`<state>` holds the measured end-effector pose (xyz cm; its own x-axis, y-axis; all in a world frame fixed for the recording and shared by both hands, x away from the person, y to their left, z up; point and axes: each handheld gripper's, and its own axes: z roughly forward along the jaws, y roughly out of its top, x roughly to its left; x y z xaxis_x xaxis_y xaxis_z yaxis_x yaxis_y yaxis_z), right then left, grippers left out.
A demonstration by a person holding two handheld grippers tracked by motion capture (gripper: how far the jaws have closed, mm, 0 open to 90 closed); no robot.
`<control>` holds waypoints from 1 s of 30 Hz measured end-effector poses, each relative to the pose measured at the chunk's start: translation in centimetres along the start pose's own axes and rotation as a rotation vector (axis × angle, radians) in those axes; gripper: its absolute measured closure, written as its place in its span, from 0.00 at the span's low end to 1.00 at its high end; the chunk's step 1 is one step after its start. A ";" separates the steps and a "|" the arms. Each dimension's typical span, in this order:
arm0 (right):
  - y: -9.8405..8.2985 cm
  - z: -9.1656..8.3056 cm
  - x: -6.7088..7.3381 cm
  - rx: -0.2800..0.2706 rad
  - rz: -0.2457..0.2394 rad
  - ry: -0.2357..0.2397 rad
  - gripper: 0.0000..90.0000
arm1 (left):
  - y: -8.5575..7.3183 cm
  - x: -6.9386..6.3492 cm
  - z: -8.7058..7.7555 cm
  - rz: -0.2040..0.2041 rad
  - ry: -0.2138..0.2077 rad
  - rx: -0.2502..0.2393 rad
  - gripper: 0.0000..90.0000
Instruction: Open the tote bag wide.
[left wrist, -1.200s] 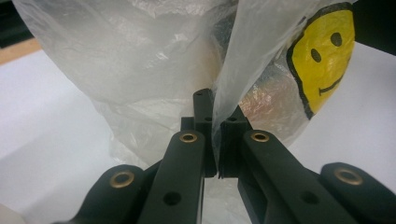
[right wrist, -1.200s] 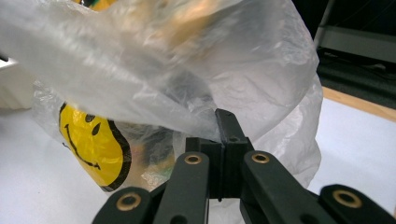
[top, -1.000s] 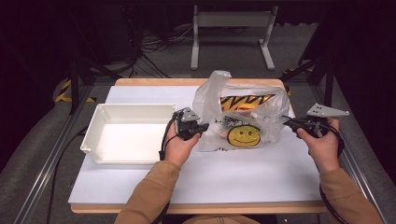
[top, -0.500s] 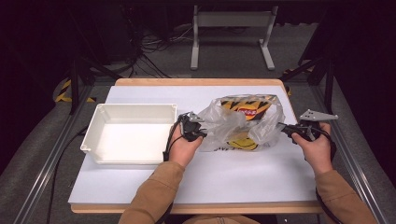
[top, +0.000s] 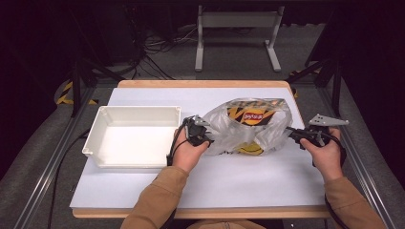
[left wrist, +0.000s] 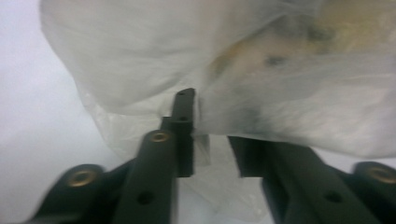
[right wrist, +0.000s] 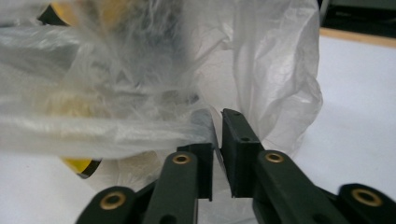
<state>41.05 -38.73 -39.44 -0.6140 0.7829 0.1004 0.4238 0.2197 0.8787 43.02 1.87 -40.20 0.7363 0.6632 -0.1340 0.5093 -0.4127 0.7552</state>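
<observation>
A clear plastic bag [top: 229, 129] lies slumped on the white table top, with a yellow and black chip packet [top: 253, 116] inside it. My left gripper [top: 207, 137] is at the bag's left end. In the left gripper view its jaws [left wrist: 212, 140] stand open; they have just been opening, and loose bag film [left wrist: 261, 70] hangs between them. My right gripper [top: 290, 133] is at the bag's right end. Its jaws [right wrist: 218, 140] have just parted to a narrow gap, with a strip of the bag film [right wrist: 116, 93] still lying in it.
A white empty tray [top: 138, 110] sits to the left of the bag, close by my left hand. The white table cover [top: 229, 181] has free room in front of the bag. Metal rails run along both table sides.
The bag, held up taut between both grippers a second ago, has sunk and now lies flat on the table. Both pairs of jaws have parted.
</observation>
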 end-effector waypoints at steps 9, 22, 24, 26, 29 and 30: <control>1.0 -3.7 0.8 -0.096 -0.039 0.001 0.51 | -0.2 -0.7 -3.2 -0.009 0.003 -0.122 0.32; 3.3 -8.1 4.3 -0.154 -0.200 0.086 0.25 | -0.3 -2.9 -7.6 0.062 -0.006 -0.235 0.16; 3.5 -8.5 5.1 -0.156 -0.232 0.096 0.24 | -0.3 -3.4 -8.0 0.074 -0.014 -0.243 0.14; 3.7 -8.8 6.2 -0.157 -0.247 0.105 0.24 | -0.2 -4.0 -8.6 0.081 -0.014 -0.246 0.12; 3.9 -8.7 7.4 -0.164 -0.264 0.109 0.23 | 0.1 -4.9 -9.1 0.091 -0.011 -0.268 0.09; 4.0 -8.6 7.7 -0.166 -0.272 0.106 0.23 | 0.3 -5.0 -9.3 0.109 -0.005 -0.272 0.09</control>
<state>32.31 -36.82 -31.14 -0.7592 0.6418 -0.1083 0.1260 0.3081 0.9430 35.40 4.22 -33.33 0.7828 0.6207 -0.0452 0.2891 -0.2984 0.9096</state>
